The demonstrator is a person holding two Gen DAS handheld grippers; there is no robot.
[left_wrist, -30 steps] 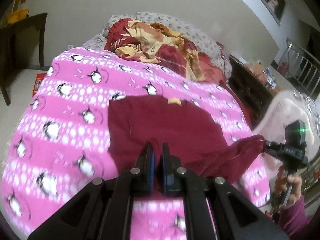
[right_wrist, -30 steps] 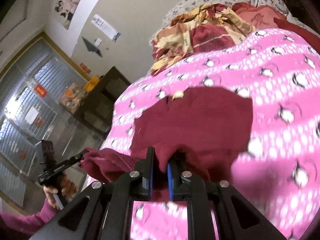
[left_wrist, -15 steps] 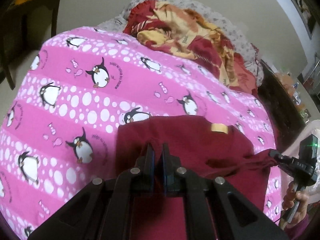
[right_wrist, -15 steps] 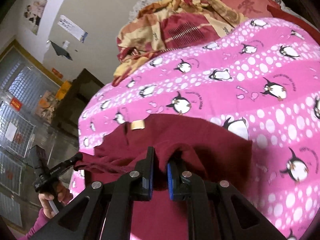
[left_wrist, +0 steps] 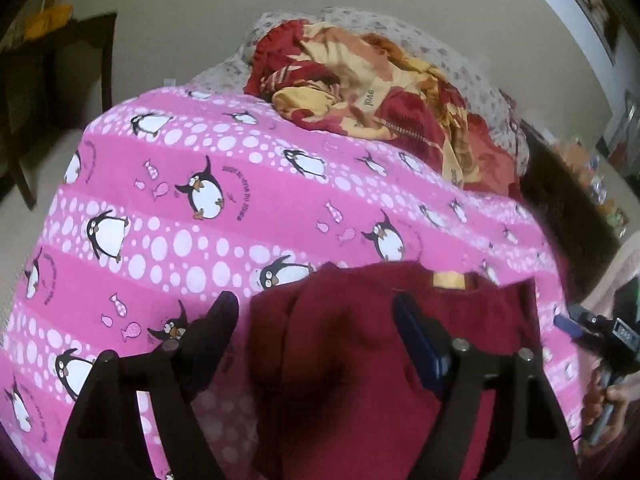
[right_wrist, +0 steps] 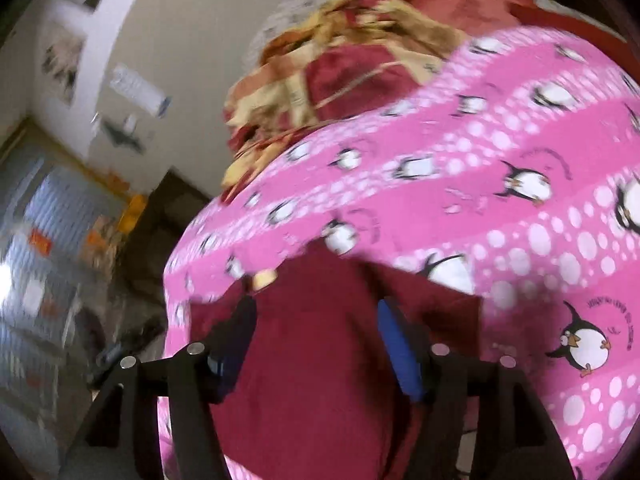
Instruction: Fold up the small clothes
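Note:
A dark red garment (left_wrist: 352, 360) with a small yellow label (left_wrist: 450, 280) lies folded over on the pink penguin bedspread (left_wrist: 224, 216). My left gripper (left_wrist: 314, 312) is open just above the garment's near left part, holding nothing. My right gripper (right_wrist: 316, 312) is open over the same garment (right_wrist: 320, 360), holding nothing; it shows at the right edge of the left wrist view (left_wrist: 592, 332). The label also shows in the blurred right wrist view (right_wrist: 266, 278).
A crumpled red and yellow quilt (left_wrist: 372, 92) and a patterned pillow (left_wrist: 400, 28) lie at the head of the bed. A dark wooden table (left_wrist: 44, 80) stands to the left. Dark furniture (left_wrist: 568, 200) stands along the bed's right side.
Both grippers carried the garment's near edge toward the label end, then opened and let it go. The garment now lies folded over.

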